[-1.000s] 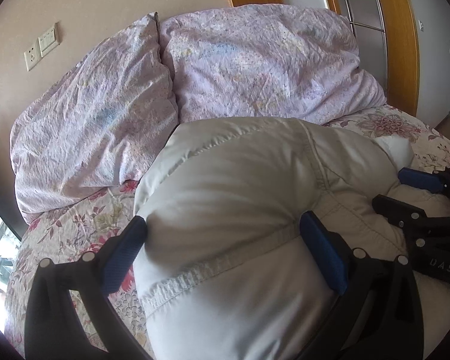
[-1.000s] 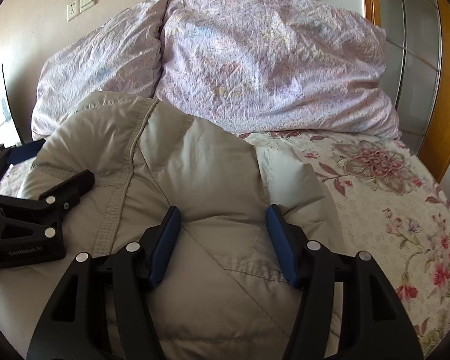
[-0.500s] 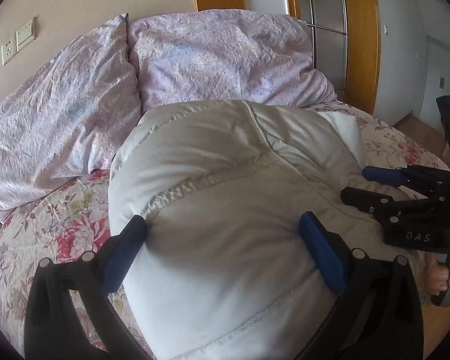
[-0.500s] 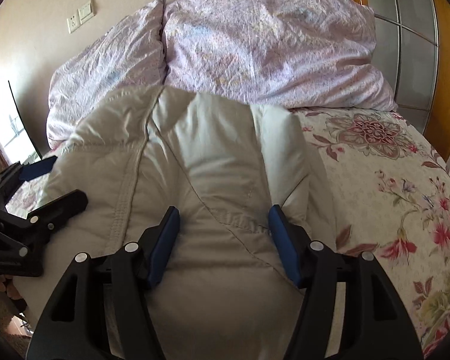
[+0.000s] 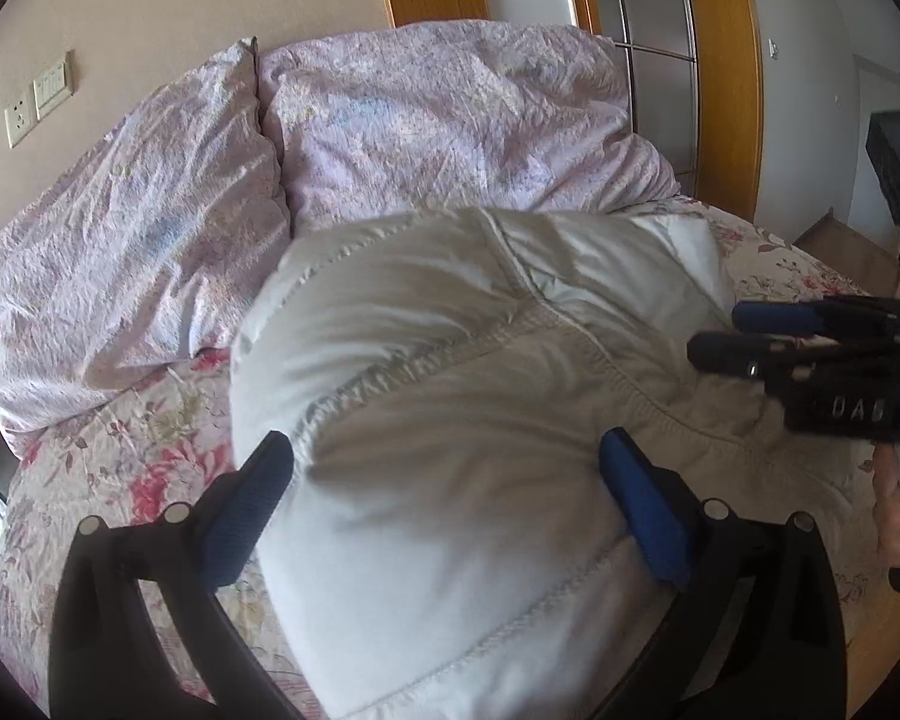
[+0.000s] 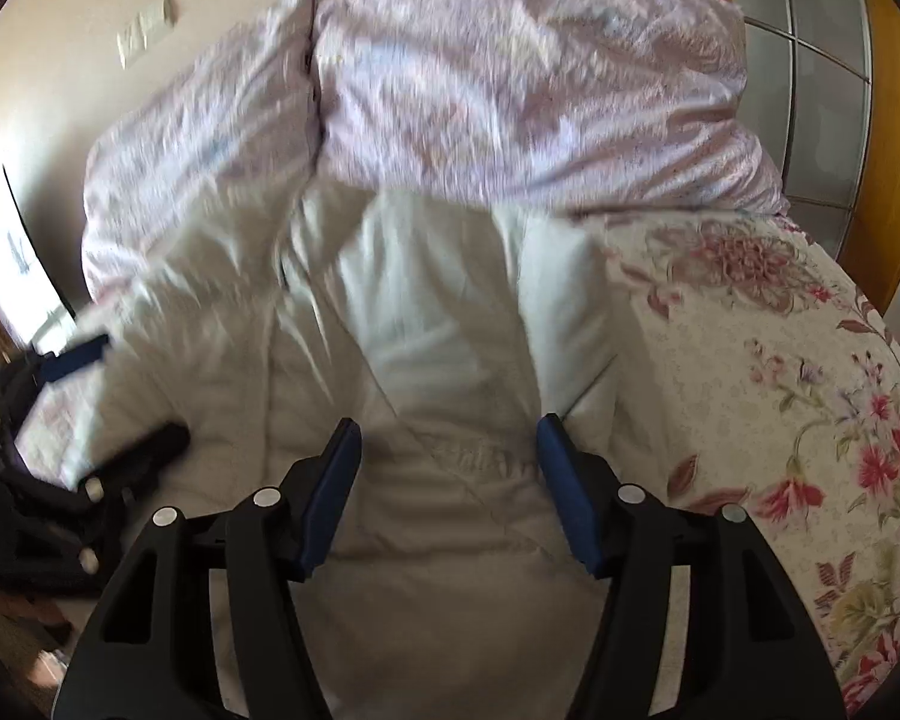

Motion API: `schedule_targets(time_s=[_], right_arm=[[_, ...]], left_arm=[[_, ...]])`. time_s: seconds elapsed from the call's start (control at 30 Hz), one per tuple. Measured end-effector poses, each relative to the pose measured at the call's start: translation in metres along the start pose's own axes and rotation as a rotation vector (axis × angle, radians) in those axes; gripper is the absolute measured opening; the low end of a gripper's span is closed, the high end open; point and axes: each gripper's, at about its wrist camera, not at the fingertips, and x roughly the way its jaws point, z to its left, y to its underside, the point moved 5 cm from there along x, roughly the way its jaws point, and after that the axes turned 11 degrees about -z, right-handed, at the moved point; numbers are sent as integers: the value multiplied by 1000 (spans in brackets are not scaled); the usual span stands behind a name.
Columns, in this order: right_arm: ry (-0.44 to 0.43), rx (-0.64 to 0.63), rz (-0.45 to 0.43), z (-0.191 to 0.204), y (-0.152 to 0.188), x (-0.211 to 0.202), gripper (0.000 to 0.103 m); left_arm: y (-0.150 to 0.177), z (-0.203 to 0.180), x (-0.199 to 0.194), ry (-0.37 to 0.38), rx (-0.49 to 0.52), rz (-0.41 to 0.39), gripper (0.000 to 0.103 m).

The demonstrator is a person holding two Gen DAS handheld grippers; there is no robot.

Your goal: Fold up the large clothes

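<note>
A puffy beige down jacket (image 5: pixel 450 372) lies bunched on the flowered bed (image 5: pixel 120 468); it also shows in the right wrist view (image 6: pixel 438 360). My left gripper (image 5: pixel 450 480) is wide open, its blue pads either side of the jacket's near bulge. My right gripper (image 6: pixel 450 480) is open the same way over the jacket's right part. The right gripper also shows in the left wrist view (image 5: pixel 768 336) at the jacket's right edge, and the left gripper in the right wrist view (image 6: pixel 114 396) at its left edge. Neither pinches the fabric.
Two lilac pillows (image 5: pixel 438 120) lean against the wall behind the jacket. Wooden door frames (image 5: pixel 720 60) stand at the back right. The bed's flowered cover (image 6: pixel 780 390) lies bare to the right. A wall socket (image 5: pixel 36 96) is at the left.
Both grippers have drawn back toward the bed's near edge, and the jacket reaches farther toward the pillows. The right wrist view is blurred with motion. Both jaws stay open.
</note>
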Motion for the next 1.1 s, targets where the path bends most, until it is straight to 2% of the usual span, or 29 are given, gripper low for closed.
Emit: schedule_targets(time_s=[0.1, 0.17, 0.27, 0.3, 0.57, 0.73, 0.8, 0.87, 0.93, 0.97, 1.03, 1.1], right_arm=[[-18, 32, -35, 0, -26, 14, 63], [-3, 27, -20, -1, -32, 34, 63], [26, -7, 58, -5, -17, 63, 63], [23, -17, 48, -5, -12, 64, 63], [2, 12, 6, -12, 5, 62, 63], [24, 0, 28, -12, 3, 67, 63], [20, -17, 56, -10, 0, 67, 64], [19, -36, 107, -8, -6, 61, 66], [-12, 0, 149, -10, -16, 43, 81], [-33, 25, 141, -12, -21, 32, 98], [-74, 66, 115, -22, -33, 9, 102], [-140, 137, 169, -35, -36, 0, 102]], left_arm=[[-18, 13, 1, -62, 29, -45, 101], [-21, 21, 13, -71, 13, -19, 101], [-9, 21, 32, -22, -58, 29, 101], [-5, 21, 33, -13, -79, 20, 101], [4, 3, 37, -81, -19, -40, 101], [4, -1, 44, -123, 11, -26, 101], [2, 4, 42, -98, 0, -4, 101], [2, 16, 31, -16, -80, 33, 101], [2, 35, 9, 95, -206, 40, 101], [2, 45, 0, 136, -247, 39, 101], [5, 67, -13, 206, -310, 53, 101], [10, 83, -18, 262, -365, 78, 101]])
